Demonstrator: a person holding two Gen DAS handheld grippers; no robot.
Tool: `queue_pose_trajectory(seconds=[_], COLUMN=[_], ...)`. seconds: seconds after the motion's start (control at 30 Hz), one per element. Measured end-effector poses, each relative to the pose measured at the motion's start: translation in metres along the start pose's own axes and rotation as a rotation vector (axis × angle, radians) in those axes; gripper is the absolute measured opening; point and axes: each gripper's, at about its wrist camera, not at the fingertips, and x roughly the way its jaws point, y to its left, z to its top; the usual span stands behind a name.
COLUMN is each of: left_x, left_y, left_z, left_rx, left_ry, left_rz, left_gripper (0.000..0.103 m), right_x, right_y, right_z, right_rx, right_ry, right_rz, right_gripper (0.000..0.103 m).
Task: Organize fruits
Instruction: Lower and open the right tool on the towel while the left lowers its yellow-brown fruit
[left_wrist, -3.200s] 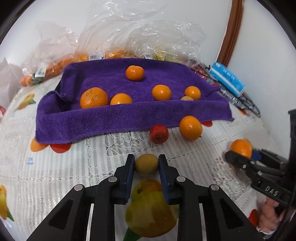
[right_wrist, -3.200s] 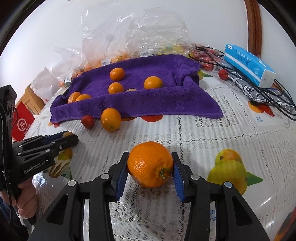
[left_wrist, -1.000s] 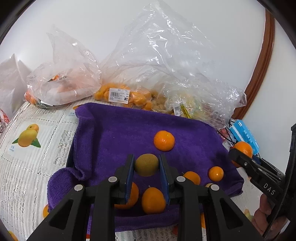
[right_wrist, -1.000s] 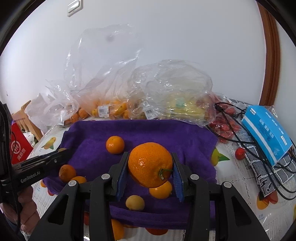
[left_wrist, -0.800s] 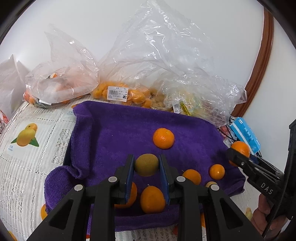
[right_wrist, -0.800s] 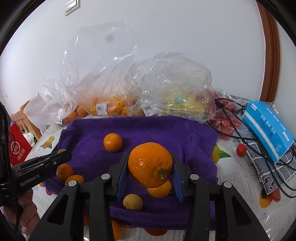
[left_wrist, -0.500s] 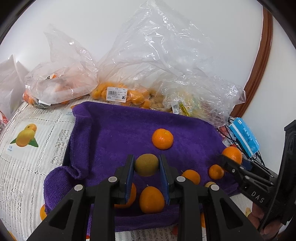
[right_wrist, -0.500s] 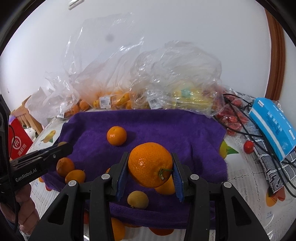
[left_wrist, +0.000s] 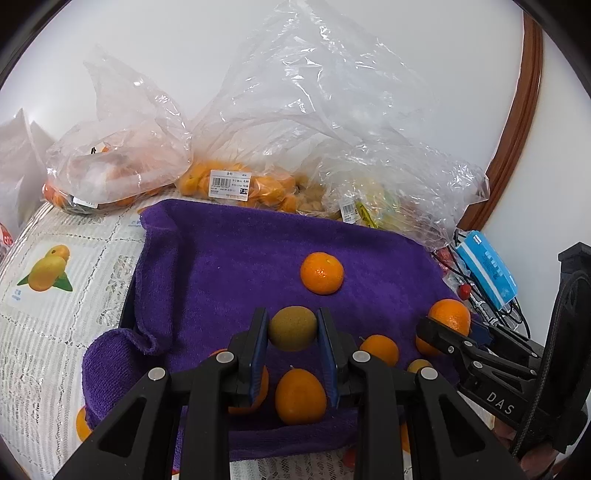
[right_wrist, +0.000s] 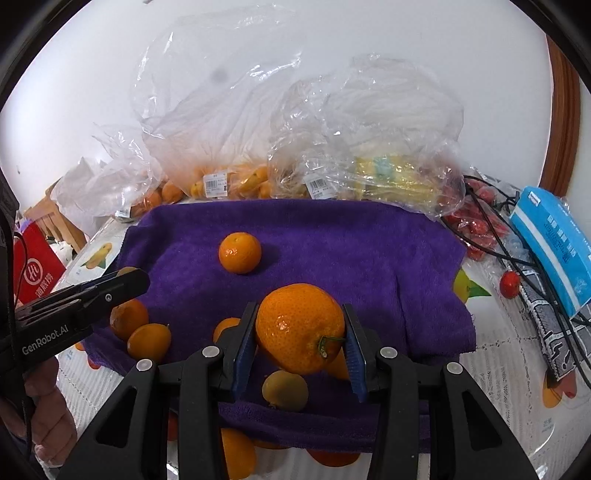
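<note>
Hovering over purple towel (left_wrist: 229, 258): left gripper (left_wrist: 292, 328) pinching greenish fruit (left_wrist: 292, 328), right gripper (right_wrist: 300, 328) pinching orange (right_wrist: 300, 328), apparently for sorting.

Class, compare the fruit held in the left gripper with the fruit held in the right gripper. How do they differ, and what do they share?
The brownish-green fruit in the left gripper is dull and small; the large orange in the right gripper is bright, bigger, with a green stem showing. Both are round, clamped between blue-padded fingers, held above the purple towel.
</note>
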Motion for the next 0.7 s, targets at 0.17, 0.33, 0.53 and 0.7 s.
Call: queue_pose_trajectory(seconds=[0.17,0.33,0.53,0.7], left_x=[-0.0001,0.0002,-0.0005,-0.0006], left_y=[-0.0001,-0.0001,0.0004,0.0006], left_z=[-0.0006,-0.0008,0.0,0.0001], left_rx=[0.0,-0.004,-0.004,-0.006], left_ry=[-0.001,-0.001,-0.005,-0.008], left_rz=[0.0,-0.004,-0.007,-0.011], left_gripper=[0.025,0.025,0.025,0.025], right_x=[0.0014,0.0019,-0.0011,-0.0046], right_y=[-0.0008,-0.001,0.0004,0.0009], right_z=[-0.0001,0.0004,0.0004,0.0009], right_rx=[0.0,-0.005,-0.011,-0.019], right_ry=[0.013,0.019,0.009,0.001], right_rz=[0.005,0.002,0.002,0.006], right_gripper=[0.043,0.043,0.044,0.044])
